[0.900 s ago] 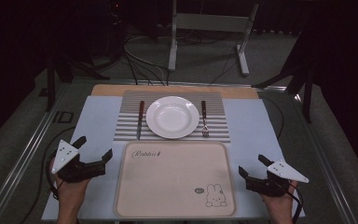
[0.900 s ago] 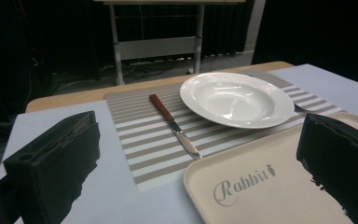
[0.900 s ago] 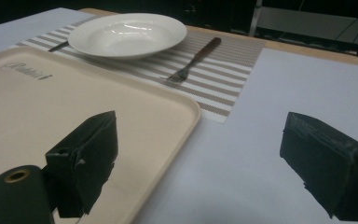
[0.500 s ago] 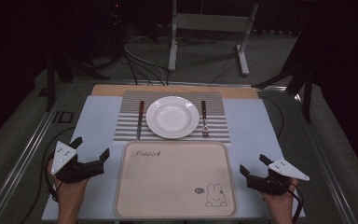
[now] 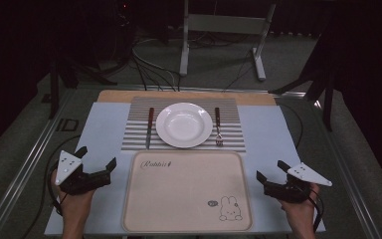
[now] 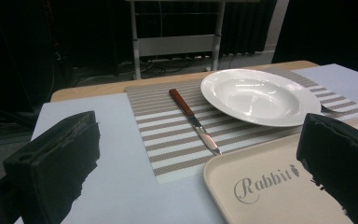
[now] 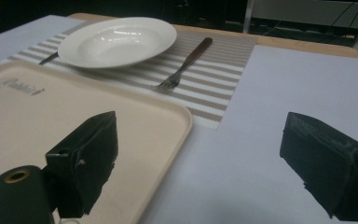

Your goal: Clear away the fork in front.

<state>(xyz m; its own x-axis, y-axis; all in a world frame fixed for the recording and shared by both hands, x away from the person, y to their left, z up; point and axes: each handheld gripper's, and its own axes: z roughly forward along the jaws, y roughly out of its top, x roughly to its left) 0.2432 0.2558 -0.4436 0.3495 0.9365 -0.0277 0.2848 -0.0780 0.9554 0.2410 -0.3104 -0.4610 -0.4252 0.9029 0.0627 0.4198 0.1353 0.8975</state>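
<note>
Beige plastic marks the tray [image 5: 187,191], which lies at the near edge of the pale blue surface [image 5: 104,124], midway between the two hands. Beyond it a striped placemat [image 5: 231,135] reaches toward the far edge and carries a white plate [image 5: 184,124], a knife [image 5: 149,127] on the plate's left and a fork [image 5: 218,127] on its right. From the high view the left tool [image 5: 95,165] sits near the near-left corner, just beside the tray's left rim, jaws wide apart and holding nothing; the right tool [image 5: 269,169] sits near the near-right corner, just off the tray's right rim, also spread wide and empty. The left gripper view brings out what the high view blurs: the knife's [image 6: 194,121] reddish-brown handle and bare blade, its tip close to the tray's [image 6: 270,186] far-left corner, and the word "Rabbit" printed there. The right gripper view shows the fork's [image 7: 182,64] dark handle and its tines pointing toward the tray [image 7: 74,121], with the left-hand jaw over the tray's right rim and the other over bare surface. Compared with the earlier high views, the left tool has drawn slightly back toward the near edge; the right tool, tray, plate and cutlery lie as before.
</note>
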